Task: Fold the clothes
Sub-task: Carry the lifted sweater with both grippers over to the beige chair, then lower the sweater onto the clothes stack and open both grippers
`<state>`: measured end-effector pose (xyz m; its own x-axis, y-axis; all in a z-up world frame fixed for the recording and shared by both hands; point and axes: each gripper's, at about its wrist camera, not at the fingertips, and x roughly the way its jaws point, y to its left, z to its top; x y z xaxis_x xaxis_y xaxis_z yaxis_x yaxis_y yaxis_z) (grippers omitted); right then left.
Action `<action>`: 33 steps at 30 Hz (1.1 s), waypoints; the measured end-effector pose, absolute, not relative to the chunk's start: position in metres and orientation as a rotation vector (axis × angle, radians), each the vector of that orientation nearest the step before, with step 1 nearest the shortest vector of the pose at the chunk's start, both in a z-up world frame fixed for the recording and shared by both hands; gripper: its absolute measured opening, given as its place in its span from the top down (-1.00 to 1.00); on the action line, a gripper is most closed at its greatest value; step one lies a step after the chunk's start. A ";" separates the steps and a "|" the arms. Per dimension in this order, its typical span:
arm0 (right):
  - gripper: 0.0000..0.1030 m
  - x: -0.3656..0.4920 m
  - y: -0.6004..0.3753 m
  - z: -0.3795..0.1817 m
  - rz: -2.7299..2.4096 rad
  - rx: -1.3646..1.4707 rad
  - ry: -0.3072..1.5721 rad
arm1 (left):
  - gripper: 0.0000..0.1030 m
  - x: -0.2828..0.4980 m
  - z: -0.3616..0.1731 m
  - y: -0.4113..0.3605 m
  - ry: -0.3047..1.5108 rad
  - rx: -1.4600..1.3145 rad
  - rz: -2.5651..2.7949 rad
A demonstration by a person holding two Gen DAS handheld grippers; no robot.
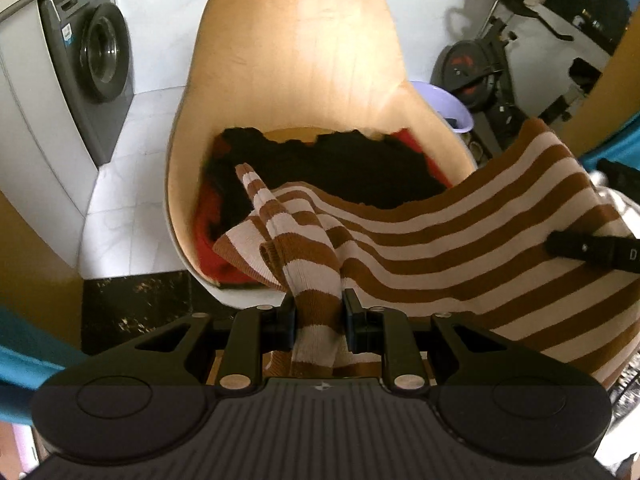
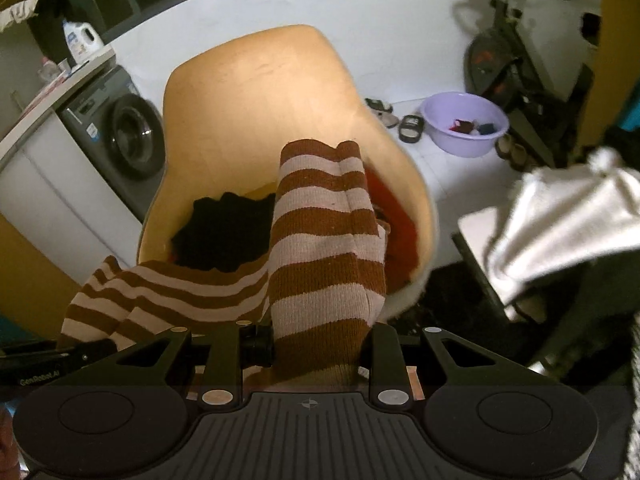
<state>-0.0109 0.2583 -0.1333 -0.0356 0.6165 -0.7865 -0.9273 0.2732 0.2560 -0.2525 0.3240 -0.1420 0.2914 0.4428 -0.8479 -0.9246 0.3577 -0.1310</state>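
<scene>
left tool (image 1: 318,322) and right tool (image 2: 320,344) are each clamped, nearly closed, on an edge of the striped sweater (image 1: 460,248). the sweater hangs stretched between them, in front of the chair (image 1: 296,60), probably to spread it for folding.

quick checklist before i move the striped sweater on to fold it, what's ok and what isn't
1. Left claw clamped on the striped sweater: ok, a bunched part sits between its fingers.
2. Right claw clamped on the sweater: ok, thick fold pinched.
3. Sweater clear of the black clothes in the chair: cannot tell, it hangs right over them.
4. Fabric stretched flat between the claws: not ok, it sags and bunches.
5. Free surface to lay it on: cannot tell.
</scene>
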 end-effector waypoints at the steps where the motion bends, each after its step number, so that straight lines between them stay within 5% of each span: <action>1: 0.55 -0.011 0.271 -0.137 1.305 -0.412 0.974 | 0.57 -0.252 -0.145 0.336 0.821 -0.709 1.030; 9: 0.55 0.022 0.411 -0.186 1.370 -0.433 1.006 | 0.57 -0.225 -0.174 0.449 0.877 -0.641 1.116; 22: 0.54 0.053 0.599 -0.326 1.336 -0.548 1.040 | 0.46 -0.193 -0.302 0.582 1.014 -0.664 1.181; 27: 0.22 0.060 0.632 -0.374 1.274 -0.680 1.045 | -0.11 -0.199 -0.321 0.585 1.051 -0.657 1.192; 30: -0.16 0.074 0.622 -0.354 1.268 -0.582 1.029 | -0.15 -0.222 -0.297 0.574 0.954 -0.729 1.220; 33: -0.13 0.092 0.594 -0.328 1.276 -0.499 1.009 | -0.15 -0.241 -0.271 0.551 0.881 -0.756 1.281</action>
